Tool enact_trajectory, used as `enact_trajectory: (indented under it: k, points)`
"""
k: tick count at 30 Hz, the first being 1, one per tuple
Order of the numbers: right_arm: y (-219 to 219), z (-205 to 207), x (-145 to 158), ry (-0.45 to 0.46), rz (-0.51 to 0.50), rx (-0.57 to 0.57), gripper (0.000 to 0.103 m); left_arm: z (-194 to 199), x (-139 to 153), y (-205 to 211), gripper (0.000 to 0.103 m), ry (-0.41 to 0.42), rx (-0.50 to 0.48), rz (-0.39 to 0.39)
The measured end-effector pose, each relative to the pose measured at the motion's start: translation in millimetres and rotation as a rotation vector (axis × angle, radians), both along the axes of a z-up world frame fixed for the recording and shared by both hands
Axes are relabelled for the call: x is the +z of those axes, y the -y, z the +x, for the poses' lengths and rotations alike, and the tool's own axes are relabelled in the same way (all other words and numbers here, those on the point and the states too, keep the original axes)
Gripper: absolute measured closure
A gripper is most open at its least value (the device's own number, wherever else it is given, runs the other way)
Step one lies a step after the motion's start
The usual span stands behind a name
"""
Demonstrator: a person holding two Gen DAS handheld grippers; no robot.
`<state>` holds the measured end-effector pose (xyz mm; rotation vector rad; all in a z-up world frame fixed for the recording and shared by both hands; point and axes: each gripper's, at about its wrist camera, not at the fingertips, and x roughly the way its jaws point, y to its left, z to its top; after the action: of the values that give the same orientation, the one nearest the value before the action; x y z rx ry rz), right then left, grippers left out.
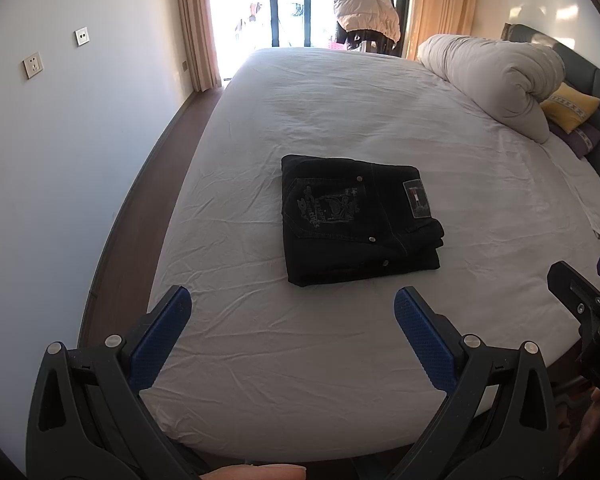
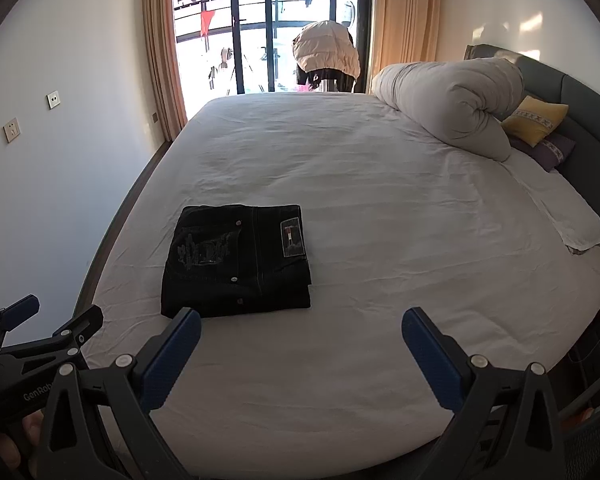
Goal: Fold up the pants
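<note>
We see the black jeans [image 1: 360,220] folded into a compact block mid-bed [image 1: 340,360], ahead of both spread, empty tongs, nearer our left tongs [image 1: 292,316] than our right tongs [image 2: 300,338].

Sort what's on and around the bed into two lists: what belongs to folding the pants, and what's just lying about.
Belongs to the job:
pants, black, folded, flat on the sheet
left gripper, open, empty
right gripper, open, empty
bed, the work surface

Just lying about:
rolled duvet
yellow pillow
purple pillow
white towel
puffer jacket
</note>
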<state>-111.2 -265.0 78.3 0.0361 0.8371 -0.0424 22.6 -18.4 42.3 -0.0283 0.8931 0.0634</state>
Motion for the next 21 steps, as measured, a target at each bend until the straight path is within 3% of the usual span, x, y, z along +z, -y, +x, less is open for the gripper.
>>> enact_trajectory:
  k: [21]
  points:
    - [0.5,0.6,-9.4,-0.020,0.011,0.007,0.000,-3.3,-9.8,3.6,0.000,-0.012,-0.004,0.005]
